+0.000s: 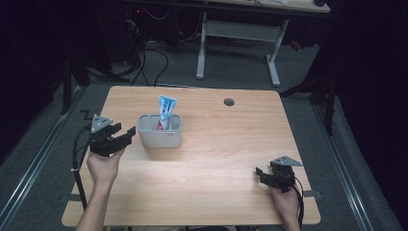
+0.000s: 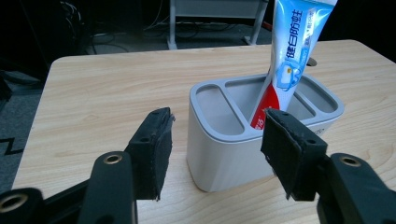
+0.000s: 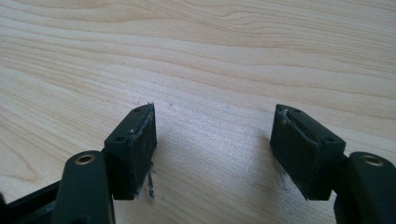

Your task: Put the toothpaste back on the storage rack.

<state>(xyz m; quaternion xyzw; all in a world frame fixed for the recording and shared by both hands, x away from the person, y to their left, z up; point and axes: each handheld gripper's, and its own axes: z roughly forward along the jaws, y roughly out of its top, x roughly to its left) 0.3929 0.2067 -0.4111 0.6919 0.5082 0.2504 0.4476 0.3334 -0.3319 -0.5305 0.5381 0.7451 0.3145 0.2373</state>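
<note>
Right now the pale wooden table (image 1: 207, 192) carries a grey plastic holder with rounded corners and several compartments (image 1: 160, 137), sitting toward the left-hand side, and a blue-and-white toothpaste tube with a red lower end (image 1: 166, 111) stands in one of the middle compartments, leaning toward the far edge. The left gripper (image 1: 122, 132) hovers just beside the holder's left wall, jaws spread with nothing between them; in the left gripper view the holder's near corner sits in the gap ahead of the pads. Risk number one: those jaws look too narrow to span the whole holder, so pushing forward could shove it along the smooth wood. Risk two: the tall tube is only propped, and a knock to the holder might tip it further or flop it out. Meanwhile the right gripper (image 1: 263, 174) rests low by the near right corner, well apart, jaws spread over bare wood, too far off to steady anything.
</note>
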